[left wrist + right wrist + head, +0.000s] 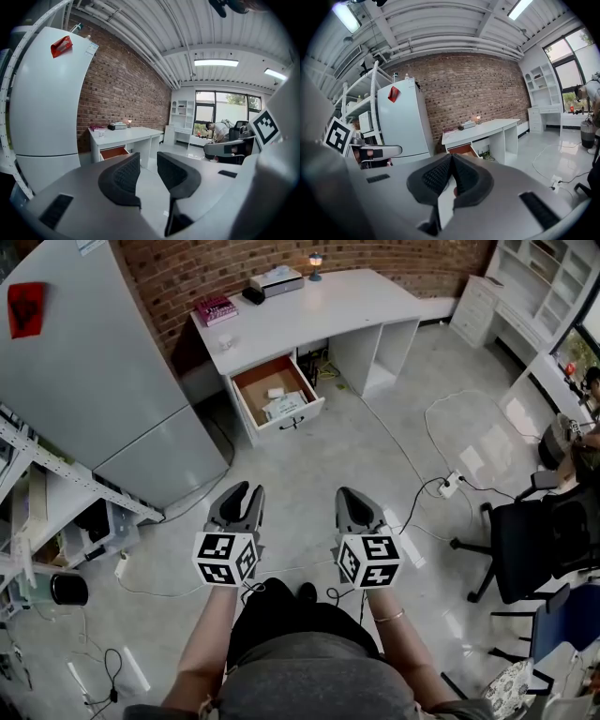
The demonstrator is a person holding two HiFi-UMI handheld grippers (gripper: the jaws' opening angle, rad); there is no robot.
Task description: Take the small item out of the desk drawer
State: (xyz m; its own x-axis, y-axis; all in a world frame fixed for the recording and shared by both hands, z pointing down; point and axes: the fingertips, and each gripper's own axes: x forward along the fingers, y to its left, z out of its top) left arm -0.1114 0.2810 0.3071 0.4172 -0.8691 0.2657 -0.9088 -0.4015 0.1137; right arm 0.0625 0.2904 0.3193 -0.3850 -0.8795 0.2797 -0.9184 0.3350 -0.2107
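Left hand-held gripper (240, 491) apart, right hand-held gripper (349, 495) together; small item (276, 392) in drawer (302, 415), well ahead.

— What stands on the left?
— A tall pale-grey metal refrigerator (103, 381) with a red paper tag (25, 307) on it, backed by the red brick wall (281, 254) at the far end. Nearer, a white metal shelving rack (37, 474).
— And on the right?
— A black swivel office chair (534, 540) near, a white plastic power strip (449, 485) on the glossy grey floor (375, 456), and white wooden bookshelves (544, 282) far off.
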